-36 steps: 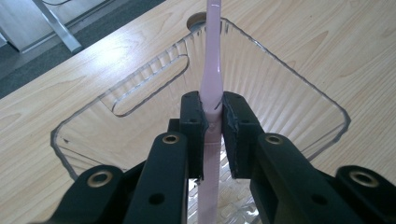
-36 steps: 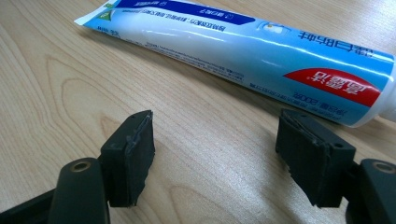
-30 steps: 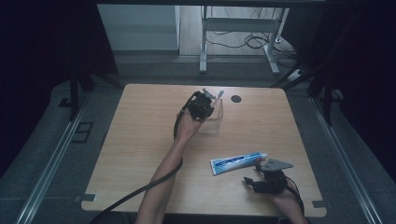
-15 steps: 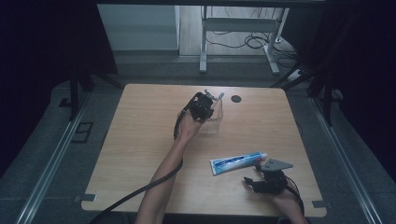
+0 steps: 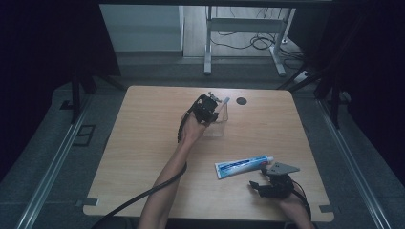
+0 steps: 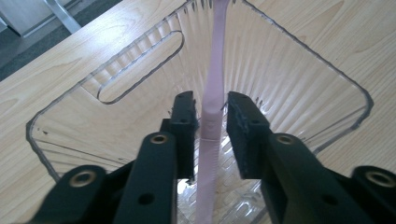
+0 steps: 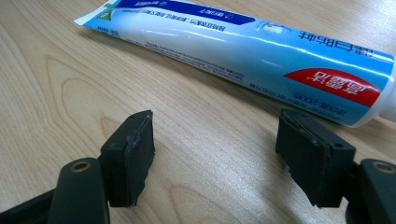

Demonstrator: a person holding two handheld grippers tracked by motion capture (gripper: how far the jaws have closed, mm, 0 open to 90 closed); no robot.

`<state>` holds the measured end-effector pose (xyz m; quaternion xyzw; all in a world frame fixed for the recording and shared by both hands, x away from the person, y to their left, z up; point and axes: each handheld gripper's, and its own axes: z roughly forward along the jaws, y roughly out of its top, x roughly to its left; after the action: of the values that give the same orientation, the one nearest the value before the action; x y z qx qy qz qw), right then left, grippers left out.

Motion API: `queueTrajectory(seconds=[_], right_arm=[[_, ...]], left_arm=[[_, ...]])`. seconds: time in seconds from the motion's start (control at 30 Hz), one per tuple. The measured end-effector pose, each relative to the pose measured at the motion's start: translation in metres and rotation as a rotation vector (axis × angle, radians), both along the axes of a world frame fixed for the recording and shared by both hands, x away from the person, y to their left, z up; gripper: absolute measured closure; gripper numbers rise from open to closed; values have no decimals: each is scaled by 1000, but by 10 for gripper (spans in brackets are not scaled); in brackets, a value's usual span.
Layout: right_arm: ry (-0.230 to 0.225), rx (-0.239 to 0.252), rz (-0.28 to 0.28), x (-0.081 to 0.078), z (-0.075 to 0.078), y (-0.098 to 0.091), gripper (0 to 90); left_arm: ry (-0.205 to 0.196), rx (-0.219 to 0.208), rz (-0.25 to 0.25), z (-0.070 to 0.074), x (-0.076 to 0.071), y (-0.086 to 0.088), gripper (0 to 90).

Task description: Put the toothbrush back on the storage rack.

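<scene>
A clear ribbed plastic container [image 5: 217,125] stands at the middle back of the table. My left gripper [image 5: 206,109] reaches down into it from above. In the left gripper view, a pink toothbrush [image 6: 212,93] stands upright inside the container [image 6: 289,88], its handle between the jaws of my left gripper [image 6: 210,105]. The jaws have just been opening, and a thin gap shows on each side of the handle. A blue and white toothpaste tube [image 5: 243,165] lies at the front right. My right gripper [image 5: 255,185] rests open just in front of the toothpaste tube [image 7: 243,44], with nothing between its fingers [image 7: 133,149].
A small black disc [image 5: 241,100] lies near the table's back edge, right of the container. Metal frame legs [image 5: 207,47] and cables sit on the floor beyond the table. The table's front edge runs close behind my right hand.
The left jaws have parted slightly from the toothbrush handle, and the toothbrush now stands in the container. Neither hand has shifted.
</scene>
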<state>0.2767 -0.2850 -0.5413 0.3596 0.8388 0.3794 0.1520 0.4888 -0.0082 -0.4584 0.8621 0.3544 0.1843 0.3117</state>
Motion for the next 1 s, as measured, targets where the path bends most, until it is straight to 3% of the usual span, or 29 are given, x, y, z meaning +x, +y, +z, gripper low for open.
queueTrajectory(seconds=[0.63,1.0], right_arm=[[-1,-5,-1,0,0,0,275],[-1,-6,-1,0,0,0,274]], left_arm=[[-37,-42,2,11,-9,1,436],[10,-127,-11,20,-13,10,281]])
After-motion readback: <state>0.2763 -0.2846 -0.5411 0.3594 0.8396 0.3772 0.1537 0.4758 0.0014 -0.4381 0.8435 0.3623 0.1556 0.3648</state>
